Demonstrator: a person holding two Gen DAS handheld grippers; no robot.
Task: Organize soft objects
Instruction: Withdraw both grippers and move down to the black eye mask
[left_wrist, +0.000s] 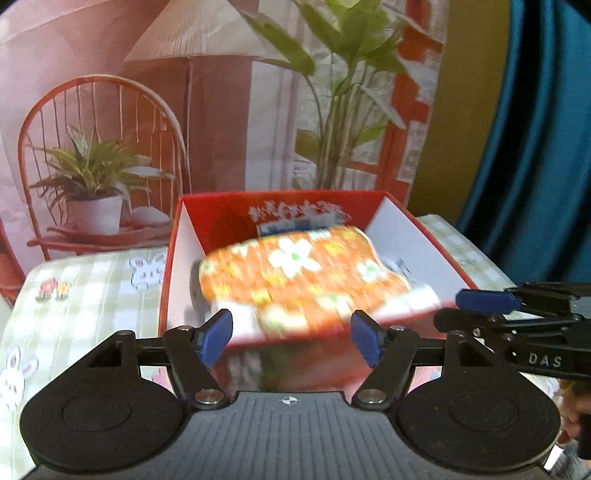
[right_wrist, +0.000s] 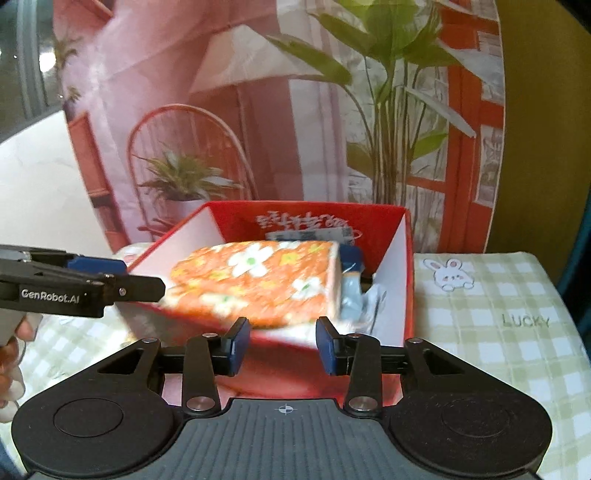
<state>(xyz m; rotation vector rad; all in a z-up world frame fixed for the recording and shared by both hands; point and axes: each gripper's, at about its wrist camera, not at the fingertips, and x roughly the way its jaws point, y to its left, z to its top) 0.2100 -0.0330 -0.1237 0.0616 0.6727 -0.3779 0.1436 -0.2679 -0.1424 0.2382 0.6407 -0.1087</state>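
Observation:
An orange flowered folded cloth (left_wrist: 303, 273) lies blurred in the open red box (left_wrist: 221, 218) with white inner walls. It also shows in the right wrist view (right_wrist: 255, 284), over the box (right_wrist: 406, 280). My left gripper (left_wrist: 291, 341) is open just before the box's near edge, with the cloth's edge between and beyond its blue pads (left_wrist: 216, 338). My right gripper (right_wrist: 282, 343) is open at the box's near rim, cloth just ahead of its pads (right_wrist: 238, 343). Blue and white soft items (right_wrist: 354, 291) lie under the cloth.
The box stands on a green checked cloth with rabbit prints (right_wrist: 491, 321). A printed backdrop of a chair and plants (left_wrist: 103, 147) hangs behind. A blue curtain (left_wrist: 535, 129) is at the right. The right gripper's side (left_wrist: 517, 325) reaches in from the right.

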